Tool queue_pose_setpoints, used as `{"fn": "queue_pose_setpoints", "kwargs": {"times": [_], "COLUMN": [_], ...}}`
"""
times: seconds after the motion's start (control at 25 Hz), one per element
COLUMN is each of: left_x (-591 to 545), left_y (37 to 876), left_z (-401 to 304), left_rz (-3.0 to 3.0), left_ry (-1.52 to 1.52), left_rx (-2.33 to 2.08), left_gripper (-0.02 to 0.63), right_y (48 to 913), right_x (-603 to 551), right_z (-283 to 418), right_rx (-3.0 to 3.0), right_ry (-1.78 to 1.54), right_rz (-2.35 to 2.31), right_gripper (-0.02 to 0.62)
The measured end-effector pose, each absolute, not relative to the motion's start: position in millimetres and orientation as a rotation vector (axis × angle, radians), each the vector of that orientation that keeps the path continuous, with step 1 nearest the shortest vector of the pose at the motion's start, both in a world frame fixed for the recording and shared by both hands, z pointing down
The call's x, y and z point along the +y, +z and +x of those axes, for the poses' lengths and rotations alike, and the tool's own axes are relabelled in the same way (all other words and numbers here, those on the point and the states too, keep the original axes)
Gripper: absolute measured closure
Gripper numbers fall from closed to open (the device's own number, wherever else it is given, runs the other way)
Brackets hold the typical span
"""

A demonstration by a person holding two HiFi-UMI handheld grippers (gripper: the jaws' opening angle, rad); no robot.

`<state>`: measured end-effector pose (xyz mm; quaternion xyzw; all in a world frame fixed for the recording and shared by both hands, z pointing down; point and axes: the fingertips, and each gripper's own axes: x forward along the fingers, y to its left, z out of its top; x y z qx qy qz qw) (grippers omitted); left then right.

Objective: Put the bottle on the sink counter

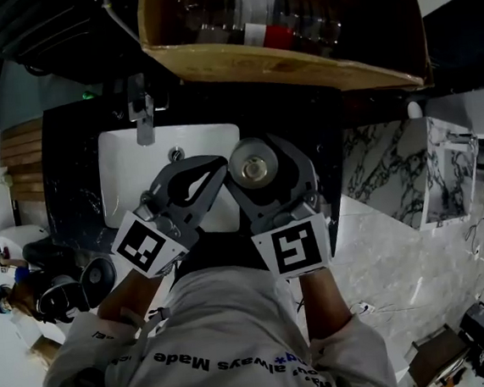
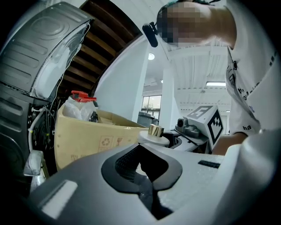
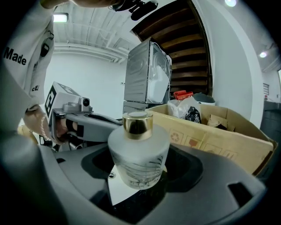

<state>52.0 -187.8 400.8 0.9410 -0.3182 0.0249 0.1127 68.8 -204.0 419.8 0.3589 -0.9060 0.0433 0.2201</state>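
The right gripper [image 3: 140, 183] has its 2 jaws closed on the lower body of the bottle [image 3: 138, 149], a frosted one with a gold cap, which stands upright between them. In the head view it is over the right edge of the white sink basin [image 1: 130, 178], where the black counter [image 1: 69, 162] meets it (whether its base touches anything cannot be told). The left gripper [image 2: 147, 191], just beside it, has its jaws pressed together on nothing. A cardboard box [image 1: 298, 64] sits beyond the sink.
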Motion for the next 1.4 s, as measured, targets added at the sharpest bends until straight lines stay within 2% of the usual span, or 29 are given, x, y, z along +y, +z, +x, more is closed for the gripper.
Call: {"fn": "queue_pose_setpoints", "kwargs": {"times": [1.4], "left_x": [-297], "left_y": [562], "left_z": [51], "left_rz": [2.658], "left_ry": [0.184], "left_rx": [-0.989], "left_gripper": [0.603], "right_y": [592], "right_x": [-323], "right_z": [70], "right_rx": [-2.397], "right_ry": [0.233], "right_rz": [1.078], "right_gripper": [0.262]}}
